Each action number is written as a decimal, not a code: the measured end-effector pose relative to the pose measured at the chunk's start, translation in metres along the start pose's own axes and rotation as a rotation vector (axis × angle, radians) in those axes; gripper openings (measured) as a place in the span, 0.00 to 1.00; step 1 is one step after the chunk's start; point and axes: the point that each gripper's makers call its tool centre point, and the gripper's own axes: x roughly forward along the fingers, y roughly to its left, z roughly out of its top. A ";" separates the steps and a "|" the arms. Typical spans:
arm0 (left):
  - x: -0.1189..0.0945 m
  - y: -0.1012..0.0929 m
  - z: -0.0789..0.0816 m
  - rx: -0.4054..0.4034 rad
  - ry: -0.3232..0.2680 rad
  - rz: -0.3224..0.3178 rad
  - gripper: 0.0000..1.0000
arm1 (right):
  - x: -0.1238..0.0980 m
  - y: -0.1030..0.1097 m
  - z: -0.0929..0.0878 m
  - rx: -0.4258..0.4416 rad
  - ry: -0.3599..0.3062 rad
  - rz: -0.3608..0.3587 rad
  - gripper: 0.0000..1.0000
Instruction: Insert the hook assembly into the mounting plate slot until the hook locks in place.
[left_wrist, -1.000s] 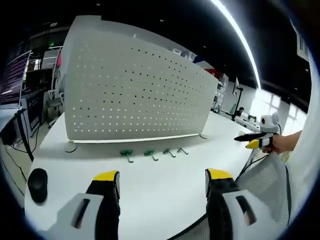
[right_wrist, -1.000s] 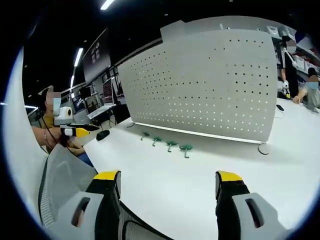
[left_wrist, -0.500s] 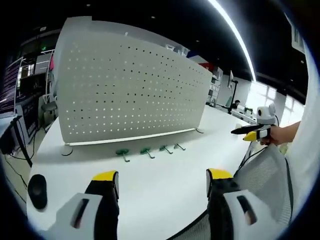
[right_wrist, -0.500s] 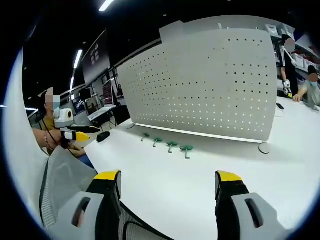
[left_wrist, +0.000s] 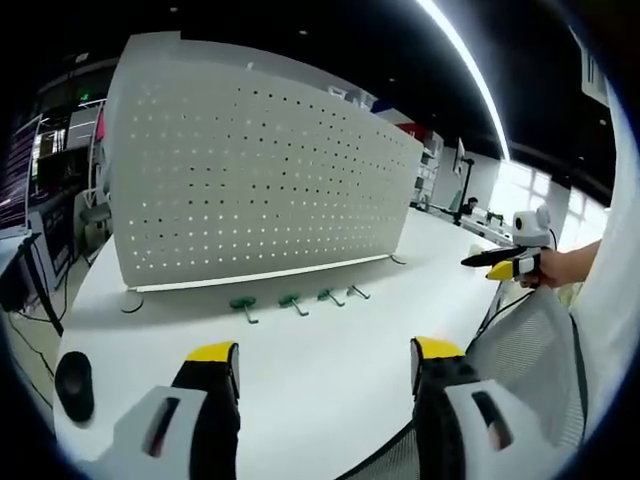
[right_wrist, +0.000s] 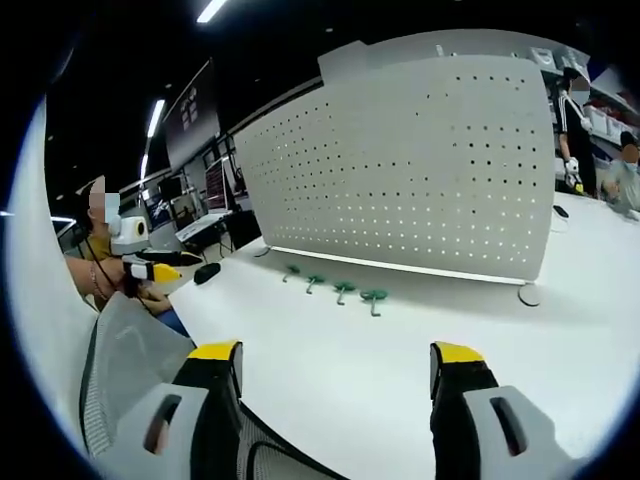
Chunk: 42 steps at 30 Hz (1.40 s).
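Left gripper view: four hooks (left_wrist: 292, 301) row along upright pegboard (left_wrist: 260, 180); both grippers' fingers (left_wrist: 212, 380) apart.

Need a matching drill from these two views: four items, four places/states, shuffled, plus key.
Things:
1. pegboard
2. green hooks
3. black mouse
4. left hand-held gripper

Places/states:
A. lying in a row on the white table, in front of the board's base
B. standing upright on the table, holes bare
C. jaws open, nothing between them
D. near the table's edge, at the lower left of the left gripper view

Pairs: 1-B, 2-A, 3-D, 4-C
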 end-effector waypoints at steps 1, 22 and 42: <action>0.000 0.000 0.000 0.001 0.003 0.000 0.72 | 0.000 0.000 0.000 -0.001 0.001 -0.001 0.74; 0.015 0.012 -0.005 0.058 0.070 -0.037 0.72 | 0.000 0.000 0.003 0.003 -0.005 0.003 0.73; 0.043 0.029 -0.008 0.187 0.200 -0.100 0.72 | 0.000 0.000 0.004 0.001 -0.004 -0.003 0.73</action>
